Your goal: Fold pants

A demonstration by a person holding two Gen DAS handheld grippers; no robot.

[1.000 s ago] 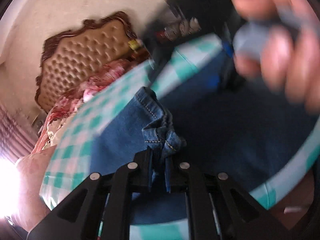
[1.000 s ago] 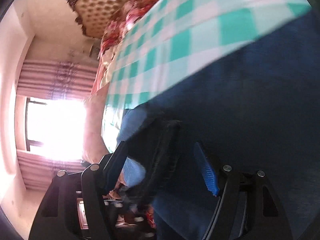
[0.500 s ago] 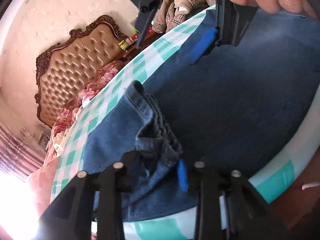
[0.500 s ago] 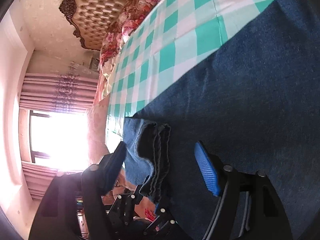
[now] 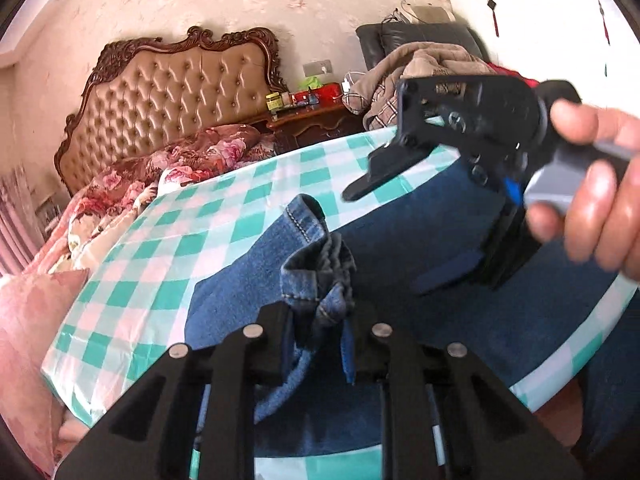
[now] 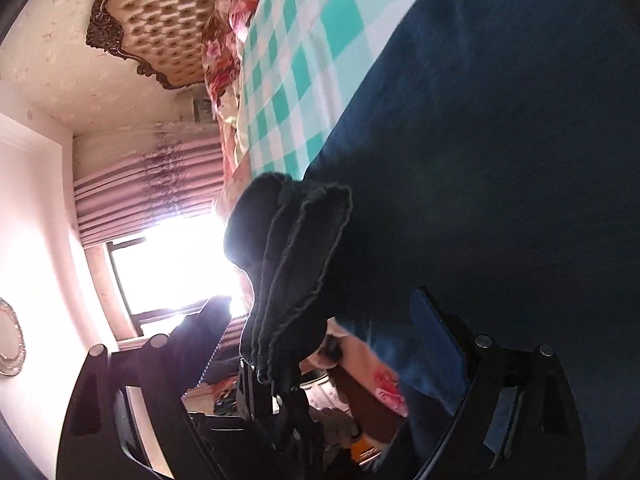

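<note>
1. Your left claw [image 5: 316,344] was clamped on a bunched edge of the jeans [image 5: 460,320].
2. Jeans lay across the checkered desk [image 5: 168,264].
3. Your right claw [image 5: 380,232] hung spread apart above them, gripping nothing.

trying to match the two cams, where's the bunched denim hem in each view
Left wrist: the bunched denim hem sits low centre, pinched by the left gripper.
Right wrist: same hem, backlit and dark, left of centre, between the open right gripper fingers.
Shared landmark: tufted headboard, upper left in both.
</note>
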